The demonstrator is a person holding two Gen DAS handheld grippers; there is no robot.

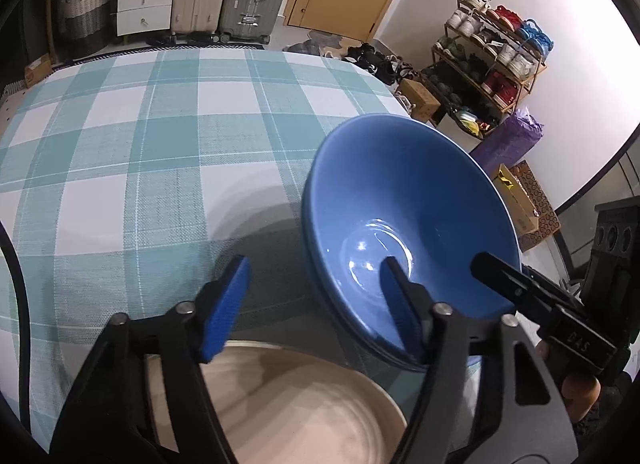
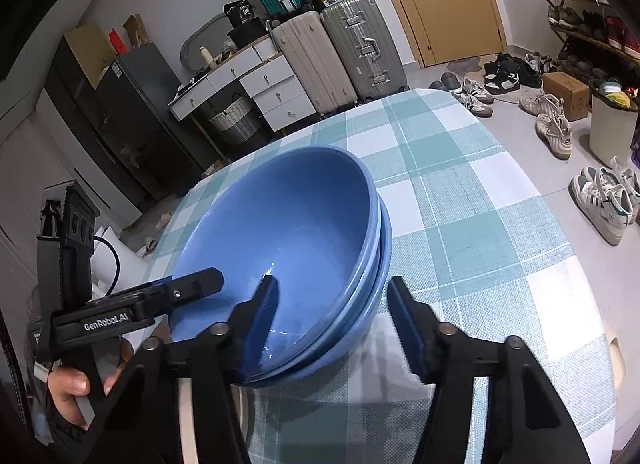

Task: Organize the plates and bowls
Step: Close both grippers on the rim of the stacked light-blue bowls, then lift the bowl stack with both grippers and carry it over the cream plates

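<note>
**Stacked blue bowls on checked worktop, both tongs at the rim**

Item 1: blue bowls (image 1: 404, 200), at least two nested, the stack tipped off level. It stands on the worktop (image 1: 160, 152), which carries a teal-and-white checked cloth, near the edge closest to the person.

Item 2: cream plate (image 1: 304, 404), flat on the worktop, just beside the bowls on the near side; the bowls' lower edge overlaps its rim.

Item 3: left tongs (image 1: 316, 284), partly open. The right-hand pad lies inside the top bowl against its wall; the left-hand pad stands clear outside over the cloth. Rim between the pads, not pinched.

Item 4: right tongs (image 2: 332, 300), partly open. One pad sits inside the bowl, the other outside the stack's wall, a gap showing beside it. Rim straddled, no firm grip visible.

Item 5: person's hand (image 2: 76, 384), wrapped round the left tool's handle.
</note>
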